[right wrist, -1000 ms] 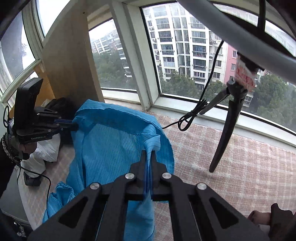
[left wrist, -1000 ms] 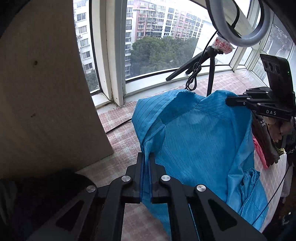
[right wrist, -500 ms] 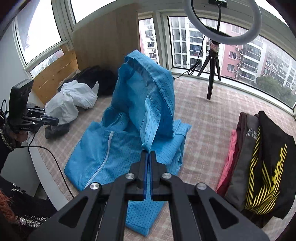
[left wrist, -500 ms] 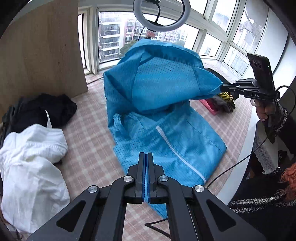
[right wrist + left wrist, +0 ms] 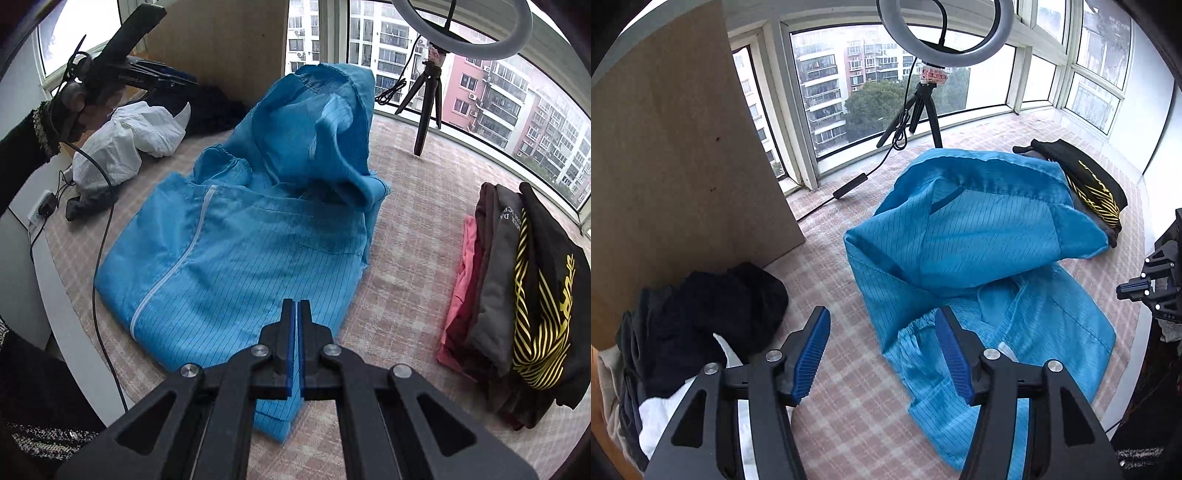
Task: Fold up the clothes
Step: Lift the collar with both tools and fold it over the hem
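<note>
A blue striped zip garment point(image 5: 979, 240) point(image 5: 236, 254) lies on the checked surface. Its upper half billows over the lower half, held by neither gripper. My left gripper point(image 5: 882, 350) is open, its blue pads wide apart, just short of the garment's elastic cuff point(image 5: 916, 325). Seen from the right wrist, the left gripper point(image 5: 166, 79) hovers at the far left in a person's hand. My right gripper point(image 5: 295, 325) is shut over the garment's near hem, with nothing visible between the pads. In the left wrist view the right gripper point(image 5: 1137, 288) stands off the garment's right edge.
A heap of black and white clothes point(image 5: 701, 332) point(image 5: 125, 147) lies to the left by a wooden board point(image 5: 672, 166). A folded stack topped by a black, yellow-striped piece point(image 5: 535, 295) point(image 5: 1082, 177) sits on the right. A ring light tripod point(image 5: 923, 107) and its cable stand at the windows.
Both grippers held the garment up by its top edge. The left has opened and let go, the right has come free, both have pulled back, and the top half is dropping over the lower half.
</note>
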The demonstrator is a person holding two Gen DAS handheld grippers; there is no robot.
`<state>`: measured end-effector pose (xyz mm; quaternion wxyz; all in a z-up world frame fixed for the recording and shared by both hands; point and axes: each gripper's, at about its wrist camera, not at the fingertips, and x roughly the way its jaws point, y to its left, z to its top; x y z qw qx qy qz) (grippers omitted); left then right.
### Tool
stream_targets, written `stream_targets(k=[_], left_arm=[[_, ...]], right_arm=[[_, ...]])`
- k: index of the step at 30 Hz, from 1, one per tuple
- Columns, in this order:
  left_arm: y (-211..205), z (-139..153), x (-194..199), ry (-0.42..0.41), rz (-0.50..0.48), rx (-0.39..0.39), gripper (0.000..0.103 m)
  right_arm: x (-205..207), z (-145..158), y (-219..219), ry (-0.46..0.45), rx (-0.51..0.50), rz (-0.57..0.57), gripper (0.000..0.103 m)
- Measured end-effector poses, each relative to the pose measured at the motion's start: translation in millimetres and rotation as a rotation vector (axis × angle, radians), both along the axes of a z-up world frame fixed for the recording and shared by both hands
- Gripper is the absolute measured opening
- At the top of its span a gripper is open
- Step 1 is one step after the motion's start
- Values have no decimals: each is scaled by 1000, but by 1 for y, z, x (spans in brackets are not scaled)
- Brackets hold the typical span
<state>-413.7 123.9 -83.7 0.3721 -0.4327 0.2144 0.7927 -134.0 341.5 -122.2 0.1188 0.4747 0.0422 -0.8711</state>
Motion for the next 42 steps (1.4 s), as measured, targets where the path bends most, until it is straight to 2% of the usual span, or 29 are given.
stream_targets(k=[3,4,6,7,8,10,14,17,19,23,24,25,26,27,28,29,31,33,38,40,42], left_arm=[[18,-30,-46,-118,51,-20,66],[21,-40,-57,-158,75,-11,65],[22,-56,-73,-195,129,12,65],[21,-63,-79,-212,149,15,65],[20,-70,-84,-225,164,8,65],[21,-82,-93,-253,185,-4,65],[27,-103,-112,-301,202,-8,65],[36,-111,-124,-322,187,11,65],[38,-108,-125,-318,174,32,65],[43,-102,-128,-311,146,74,64],[44,-101,-129,-309,139,85,56],[45,-100,-130,-307,132,95,36],[46,-98,-131,-305,125,106,27],[47,-97,-131,-303,118,116,10],[48,-95,-132,-301,111,127,4],[50,-94,-133,-299,104,137,3],[52,-91,-134,-295,91,158,2],[37,-64,-115,-247,74,176,2],[-13,11,-32,-112,29,196,2],[-30,27,8,-73,17,196,2],[-45,39,48,-27,8,183,2]], right_arm=[[-17,2,11,-19,1,-56,3],[-27,5,18,-17,-4,-78,9],[-52,15,36,-4,-33,-124,26],[-68,20,46,9,-54,-145,44],[-87,24,56,27,-74,-166,56],[-127,31,76,56,-112,-205,65],[-226,11,99,-2,-95,-227,65],[-286,-18,110,-69,-151,-218,65],[-311,-35,110,-116,-206,-198,65],[-343,-59,89,-154,-181,-108,65],[-348,-64,83,-159,-177,-91,65],[-352,-67,78,-158,-188,-73,65],[-355,-70,72,-152,-207,-54,59],[-358,-70,66,-146,-214,-38,46],[-361,-70,60,-156,-197,-28,10],[-363,-68,53,-159,-180,-19,8],[-349,-49,42,-94,-158,0,8],[-327,-20,32,-7,-144,33,7],[-236,68,12,177,-172,123,7],[-188,89,-3,233,-141,156,7],[-137,94,-18,266,-95,194,7]])
